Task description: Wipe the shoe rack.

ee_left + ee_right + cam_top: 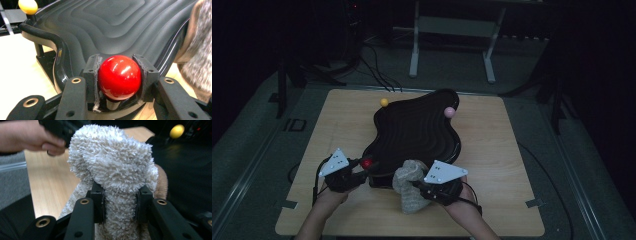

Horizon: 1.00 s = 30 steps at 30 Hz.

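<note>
A black wavy tray (417, 132) with ridged steps stands on the wooden table, with ball knobs at its corners. My left gripper (362, 167) is shut on the red ball knob (119, 77) at the tray's near left corner (367, 163); both pads press its sides. A yellow knob (384, 102) (28, 6) and a pink knob (450, 112) sit at the far corners. My right gripper (419, 184) is shut on a fluffy beige towel (112, 167), bunched at the tray's near edge (409, 185).
The wooden table (502, 165) has bare surface to the left and right of the tray. Behind it a white metal frame (452, 45) stands on the grey floor, with cables nearby. The person's other hand (30, 137) shows in the right gripper view.
</note>
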Tool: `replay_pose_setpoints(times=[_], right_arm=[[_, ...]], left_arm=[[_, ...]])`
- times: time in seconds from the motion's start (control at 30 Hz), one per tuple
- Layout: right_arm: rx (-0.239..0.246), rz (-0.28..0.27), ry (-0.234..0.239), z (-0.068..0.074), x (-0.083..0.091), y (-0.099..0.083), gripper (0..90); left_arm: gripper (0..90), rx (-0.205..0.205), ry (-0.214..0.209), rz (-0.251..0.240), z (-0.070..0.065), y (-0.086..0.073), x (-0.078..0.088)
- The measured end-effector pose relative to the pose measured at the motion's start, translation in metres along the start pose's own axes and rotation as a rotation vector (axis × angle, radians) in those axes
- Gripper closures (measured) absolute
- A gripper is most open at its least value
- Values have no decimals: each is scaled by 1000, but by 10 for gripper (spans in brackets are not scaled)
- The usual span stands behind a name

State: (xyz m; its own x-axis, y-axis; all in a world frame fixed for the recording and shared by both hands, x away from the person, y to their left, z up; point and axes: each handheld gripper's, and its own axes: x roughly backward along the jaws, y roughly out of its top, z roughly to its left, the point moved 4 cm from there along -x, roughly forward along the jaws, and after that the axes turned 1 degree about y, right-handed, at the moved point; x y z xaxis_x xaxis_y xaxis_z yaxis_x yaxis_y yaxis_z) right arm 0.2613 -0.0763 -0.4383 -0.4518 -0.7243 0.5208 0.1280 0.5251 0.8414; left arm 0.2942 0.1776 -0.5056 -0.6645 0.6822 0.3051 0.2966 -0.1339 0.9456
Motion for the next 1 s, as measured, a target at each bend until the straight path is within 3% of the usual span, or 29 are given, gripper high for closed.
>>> replay_pose_setpoints(times=[0.1, 0.23, 0.4, 0.47, 0.6, 0.73, 1.0], right_arm=[[-1, 10, 1, -1, -4, -2, 681], [15, 63, 7, 2, -18, -12, 681], [26, 36, -21, 4, -13, -5, 681], [55, 48, -48, 6, -16, -7, 682], [65, 83, -44, 8, -27, -15, 680], [101, 66, -68, 11, -25, -7, 680], [92, 83, -28, 13, -39, -7, 681]], left_arm=[[596, -4, 0, 3, 0, 0, 0], [596, -2, 0, 3, 0, 0, 0], [596, -2, -1, 3, 0, 0, 0], [596, -3, -2, 4, 0, 0, 0], [596, -3, -2, 5, 0, 0, 0], [596, -2, -3, 3, 0, 0, 0], [596, 0, -1, 3, 0, 0, 0]])
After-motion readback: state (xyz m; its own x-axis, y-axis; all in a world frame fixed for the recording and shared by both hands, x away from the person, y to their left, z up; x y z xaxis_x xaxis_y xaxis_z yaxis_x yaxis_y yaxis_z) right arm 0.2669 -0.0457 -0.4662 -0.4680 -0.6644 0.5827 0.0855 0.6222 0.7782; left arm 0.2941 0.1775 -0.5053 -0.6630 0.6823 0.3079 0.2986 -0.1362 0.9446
